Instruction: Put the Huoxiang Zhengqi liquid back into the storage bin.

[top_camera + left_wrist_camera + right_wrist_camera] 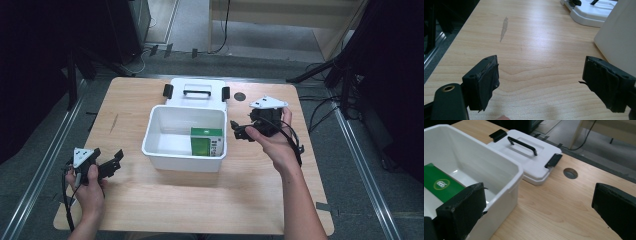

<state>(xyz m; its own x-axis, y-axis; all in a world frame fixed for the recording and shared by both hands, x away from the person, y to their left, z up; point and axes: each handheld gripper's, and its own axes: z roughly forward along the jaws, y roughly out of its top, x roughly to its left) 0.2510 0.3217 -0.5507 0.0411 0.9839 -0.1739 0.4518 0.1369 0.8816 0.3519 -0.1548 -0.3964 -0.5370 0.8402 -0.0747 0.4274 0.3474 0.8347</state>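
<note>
A white plastic box (160, 150) stands open in the middle of the wooden table, with a green carton (205, 141) lying inside at its right. The box's wall (506, 192) and the green carton (441, 185) also fill the left of the right gripper view. The white lid (197, 91) with a black handle lies flat behind the box, and its handle (522, 145) faces up. My right gripper (239, 131) hovers open just right of the box, empty. My left gripper (116, 161) rests open near the table's left front, with only bare wood between its fingers (482, 82).
A round cable hole (240, 96) sits in the table behind the right gripper, next to the lid. A grey scuff (504, 27) marks the wood ahead of the left gripper. Metal rails and dark stands flank the table on both sides.
</note>
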